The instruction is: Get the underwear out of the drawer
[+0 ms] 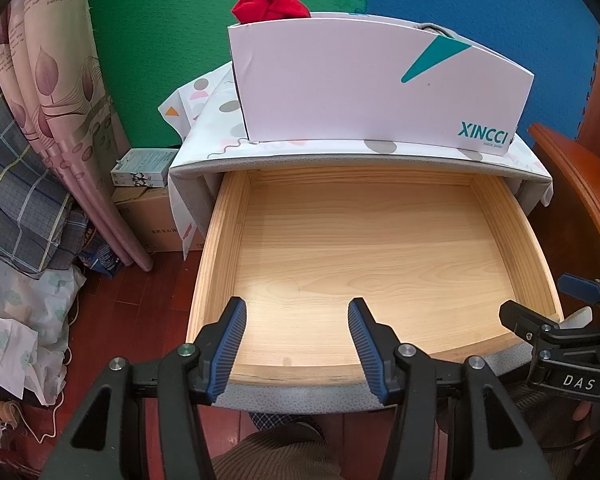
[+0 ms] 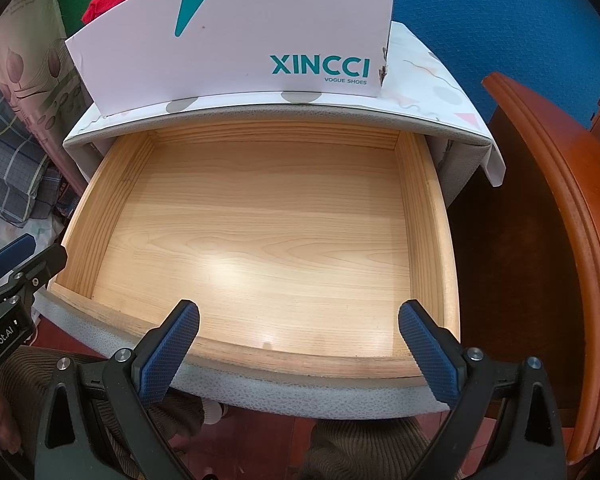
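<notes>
Drawer [image 1: 372, 248] stands pulled out of the small cabinet, and its pale wood floor lies bare directly ahead of both tongs. Left gripper [image 1: 297, 346]: jaws spread wide, blue ribbed pads [image 1: 230, 354] apart, nothing between them; the tips hang over the near front rim of the drawer, just inside its left half. Right gripper [image 2: 299, 354]: jaws spread wide as well, blue textured pads [image 2: 428, 354] well apart, empty, hovering over the same front rim nearer its right side. Each tool shows at the edge of the other's view: the right one at the far right of the left wrist view by the drawer's front right corner, the left one at the far left of the right wrist view by the front left corner. Beyond the tongs, past the drawer's back wall, the cabinet top carries a patterned cloth [image 1: 204, 120], and on it stands a white shoe box [image 1: 364, 88] printed XINCCI. A red garment [image 1: 270, 6] bulges over the box's back left edge, up and to the left of the left tongs; in the right wrist view only a red corner peeks past the box's left end. A grey fabric edge [image 1: 440, 30] shows at the box top toward the right; cannot tell what it is. Cannot tell whether the red piece is the underwear. Left of the left tongs: floral curtain [image 1: 60, 92], stacked cartons [image 1: 148, 204]. Right of the right tongs: reddish wooden furniture [image 2: 560, 216].
</notes>
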`<state>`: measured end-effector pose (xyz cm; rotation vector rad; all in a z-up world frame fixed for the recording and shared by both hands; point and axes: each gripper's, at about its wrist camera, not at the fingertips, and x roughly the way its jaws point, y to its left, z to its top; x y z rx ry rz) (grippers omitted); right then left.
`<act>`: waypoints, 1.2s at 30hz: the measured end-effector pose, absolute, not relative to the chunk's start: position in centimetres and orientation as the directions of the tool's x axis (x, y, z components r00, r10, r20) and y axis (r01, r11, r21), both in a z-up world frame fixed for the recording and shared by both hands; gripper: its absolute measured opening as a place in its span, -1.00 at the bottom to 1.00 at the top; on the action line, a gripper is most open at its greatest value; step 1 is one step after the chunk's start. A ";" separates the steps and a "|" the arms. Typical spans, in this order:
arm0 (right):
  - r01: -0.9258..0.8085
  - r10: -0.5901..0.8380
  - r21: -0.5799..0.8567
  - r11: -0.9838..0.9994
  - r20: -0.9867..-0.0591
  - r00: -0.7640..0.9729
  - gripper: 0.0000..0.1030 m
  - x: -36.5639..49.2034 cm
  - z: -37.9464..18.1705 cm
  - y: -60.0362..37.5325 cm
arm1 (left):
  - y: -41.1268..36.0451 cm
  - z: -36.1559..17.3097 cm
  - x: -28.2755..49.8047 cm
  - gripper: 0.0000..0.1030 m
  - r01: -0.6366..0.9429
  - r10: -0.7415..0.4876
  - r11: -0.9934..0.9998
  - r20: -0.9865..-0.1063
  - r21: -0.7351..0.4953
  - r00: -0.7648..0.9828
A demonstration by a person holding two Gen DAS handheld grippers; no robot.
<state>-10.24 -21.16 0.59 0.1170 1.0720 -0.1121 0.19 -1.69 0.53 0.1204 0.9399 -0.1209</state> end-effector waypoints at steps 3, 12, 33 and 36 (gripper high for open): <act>0.148 -0.035 0.041 0.988 -0.880 0.474 0.92 -10.2 0.6 -21.2 | -1.7 0.5 0.2 0.05 0.156 -0.051 0.986 -0.810 0.050 0.584; 0.148 -0.034 0.041 0.988 -0.880 0.474 0.92 -10.2 0.6 -21.2 | -1.7 0.5 0.2 0.05 0.157 -0.051 0.986 -0.810 0.052 0.584; 0.147 -0.034 0.041 0.988 -0.881 0.472 0.92 -10.2 0.6 -21.1 | -2.0 0.7 -0.1 0.05 0.167 -0.045 0.984 -0.801 0.068 0.597; 0.148 -0.034 0.041 0.988 -0.881 0.472 0.92 -10.2 0.6 -21.1 | -1.9 0.7 -0.1 0.05 0.166 -0.047 0.984 -0.802 0.065 0.596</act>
